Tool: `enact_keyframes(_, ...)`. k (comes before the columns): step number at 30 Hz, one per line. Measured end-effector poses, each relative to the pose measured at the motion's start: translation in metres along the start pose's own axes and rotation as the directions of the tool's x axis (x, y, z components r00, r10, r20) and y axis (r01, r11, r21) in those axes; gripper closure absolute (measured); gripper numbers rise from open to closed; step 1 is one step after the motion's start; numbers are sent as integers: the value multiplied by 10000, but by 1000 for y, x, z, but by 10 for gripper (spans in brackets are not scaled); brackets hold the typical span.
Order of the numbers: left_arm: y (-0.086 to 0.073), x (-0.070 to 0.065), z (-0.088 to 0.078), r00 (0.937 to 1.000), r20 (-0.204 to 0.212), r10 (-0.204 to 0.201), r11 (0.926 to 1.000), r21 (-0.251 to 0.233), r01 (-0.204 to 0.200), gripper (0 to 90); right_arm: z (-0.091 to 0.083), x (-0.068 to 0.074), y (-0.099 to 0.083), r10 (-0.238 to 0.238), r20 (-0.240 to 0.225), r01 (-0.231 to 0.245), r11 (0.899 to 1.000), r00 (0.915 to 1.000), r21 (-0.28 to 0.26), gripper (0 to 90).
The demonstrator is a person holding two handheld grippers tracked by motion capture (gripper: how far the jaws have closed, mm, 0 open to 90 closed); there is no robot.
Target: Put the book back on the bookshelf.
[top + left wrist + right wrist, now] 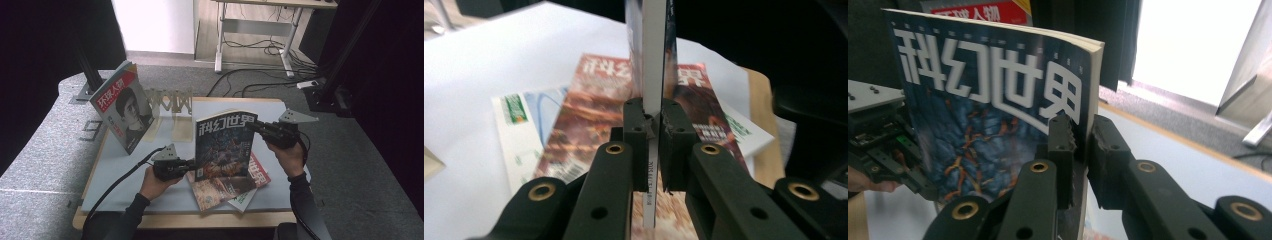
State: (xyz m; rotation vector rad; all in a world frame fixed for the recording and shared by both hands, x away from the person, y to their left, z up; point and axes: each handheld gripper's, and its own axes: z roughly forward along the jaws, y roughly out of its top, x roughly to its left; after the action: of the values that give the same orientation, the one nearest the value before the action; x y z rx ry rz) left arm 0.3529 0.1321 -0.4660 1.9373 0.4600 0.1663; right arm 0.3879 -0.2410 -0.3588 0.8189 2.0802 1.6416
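Grey carpet surrounds a white-topped bench [150, 175] in a dim room. Held upright above the bench is a dark blue magazine [226, 145], gripped from both sides. The left tool [189, 165] pinches the magazine's lower left edge; in the left gripper view its pads [638, 131] press flat on either side of the thin page block [653, 75]. The right tool [256, 127] holds the upper right corner; in the right gripper view the cover [993, 110] appears inverted and the jaws are closed on the magazine's edge. Beneath the raised magazine lie a red-brown magazine [220, 187] and a white booklet [245, 200], overlapping. A red-covered magazine [122, 107] stands tilted at the bench's far left, beside a pale slotted rack [170, 102].
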Motion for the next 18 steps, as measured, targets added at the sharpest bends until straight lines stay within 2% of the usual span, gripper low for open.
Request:
enact_keyframes(2,0,0,0,9992,-375,170,9998,71,-167,837,1,6,5,-355,118,354,9994,9993,67,800)
enact_keyframes(5,-3,2,-1,9979,-611,220,9995,228,-206,835,3,11,6,-643,52,642,9979,9979,75,800)
enact_keyframes(9,-3,-2,-2,9973,-648,343,9988,377,-319,825,1,12,4,-668,-142,667,9977,9977,-76,784)
enact_keyframes(14,0,1,-4,9978,-648,118,9990,430,-90,812,0,9,3,-396,-295,393,9992,9988,-106,773)
enact_keyframes(18,6,2,-6,9983,-584,-7,9995,321,26,776,0,9,3,-382,-340,378,9992,9987,-109,773)
